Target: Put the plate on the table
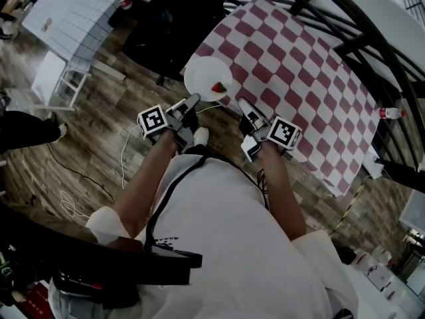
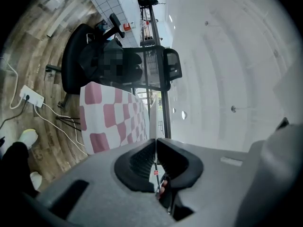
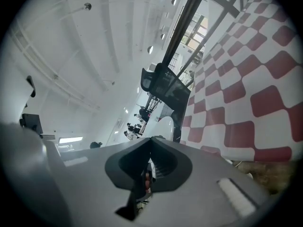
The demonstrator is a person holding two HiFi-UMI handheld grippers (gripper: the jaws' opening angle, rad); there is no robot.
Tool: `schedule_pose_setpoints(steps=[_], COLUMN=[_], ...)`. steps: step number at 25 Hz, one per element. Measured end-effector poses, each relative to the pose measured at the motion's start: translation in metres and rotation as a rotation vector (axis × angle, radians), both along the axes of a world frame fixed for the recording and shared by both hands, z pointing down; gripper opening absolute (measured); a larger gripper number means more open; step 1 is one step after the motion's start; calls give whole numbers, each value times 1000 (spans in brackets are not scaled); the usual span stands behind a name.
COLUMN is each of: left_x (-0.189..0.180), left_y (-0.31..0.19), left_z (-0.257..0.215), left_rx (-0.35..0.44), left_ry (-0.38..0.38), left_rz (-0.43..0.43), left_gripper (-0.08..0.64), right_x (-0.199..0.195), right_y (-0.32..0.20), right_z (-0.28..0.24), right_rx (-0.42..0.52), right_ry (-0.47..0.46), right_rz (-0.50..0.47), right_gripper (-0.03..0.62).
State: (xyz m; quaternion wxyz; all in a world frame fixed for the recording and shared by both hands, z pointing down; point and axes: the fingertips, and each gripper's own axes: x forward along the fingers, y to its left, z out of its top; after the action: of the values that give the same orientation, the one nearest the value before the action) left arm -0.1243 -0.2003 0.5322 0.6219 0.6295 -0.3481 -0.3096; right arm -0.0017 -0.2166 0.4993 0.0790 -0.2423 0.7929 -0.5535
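Head view: white plate (image 1: pixel 204 75) w/ small red item (image 1: pixel 218 87) on it sits at near corner of table (image 1: pixel 299 65) (red-and-white check cloth), part of plate over cloth, part over wood floor. Left gripper (image 1: pixel 191 101) meets plate's near rim; right gripper (image 1: pixel 244 105) just beside plate on its other side, not on it, tip over table edge. Can't tell from here if plate rests on cloth or hangs just above. Left gripper view: jaws clenched, thin white plate rim edge-on running out from between them, so grasping plate by rim; check cloth beyond, dark office chair (image 2: pixel 85 56) past it. Right gripper view: jaws pressed together w/ nothing between, empty; plate's white curve just past tips, cloth alongside. Step, as I read it: carry-in/placement, plate arriving at table corner, not clearly set down. Next needs: bring plate further in over cloth so no part overhangs, keep it level so red item doesn't roll, lower till flat, then release rim. Risk: one-side rim grip lets plate tip.
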Motion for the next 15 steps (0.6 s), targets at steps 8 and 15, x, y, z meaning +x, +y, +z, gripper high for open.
schedule_pose_setpoints(steps=[8, 15], left_x=[-17, -25], left_y=[-44, -71], left_z=[13, 25], left_rx=[13, 16], left_ry=[16, 38], left_rz=[95, 139], left_gripper=[23, 20], right_x=[-23, -32], right_y=[-32, -54], right_z=[7, 11], right_rx=[-6, -7], right_ry=[14, 27], right_rz=[71, 100], right_gripper=[8, 8])
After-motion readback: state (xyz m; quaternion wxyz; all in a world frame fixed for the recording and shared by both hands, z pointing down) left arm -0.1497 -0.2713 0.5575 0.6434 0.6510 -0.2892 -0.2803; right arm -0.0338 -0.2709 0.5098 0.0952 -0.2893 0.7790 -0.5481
